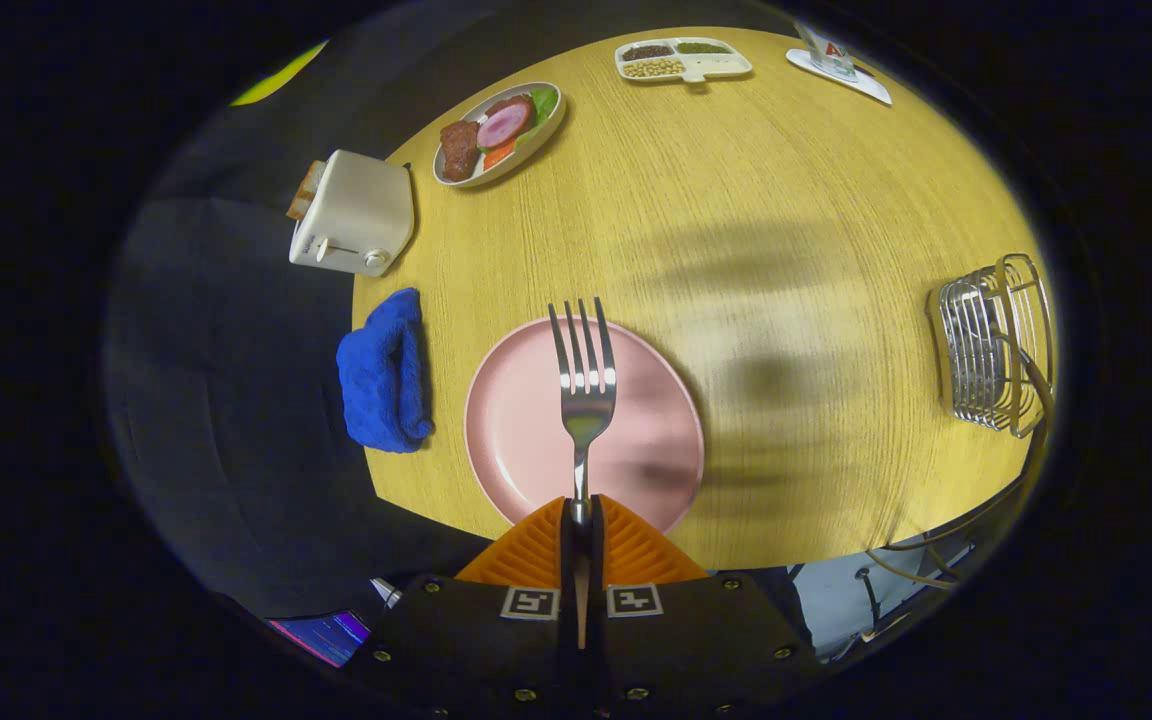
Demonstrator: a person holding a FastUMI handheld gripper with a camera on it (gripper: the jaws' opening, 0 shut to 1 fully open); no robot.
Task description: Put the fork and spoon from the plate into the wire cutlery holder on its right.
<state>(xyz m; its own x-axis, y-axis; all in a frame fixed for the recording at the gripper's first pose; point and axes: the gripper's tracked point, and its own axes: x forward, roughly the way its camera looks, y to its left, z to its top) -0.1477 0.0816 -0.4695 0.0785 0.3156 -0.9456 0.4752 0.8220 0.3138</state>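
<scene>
Wood table (786, 200) scene: fingers (579, 520) clenched on fork (584, 380) handle, tines pointing straight ahead over pink plate (516, 430); wire cutlery holder (991, 345) well off to the right, spoon not seen

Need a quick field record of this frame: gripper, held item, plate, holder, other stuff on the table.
gripper: shut on the silver metal fork
silver metal fork: handle between the fingers, tines pointing ahead, over the plate
round pink plate: just ahead of the fingers, no spoon visible
wire cutlery holder: right of the plate, apart from it
others: blue cloth, white toaster, food plate
</scene>
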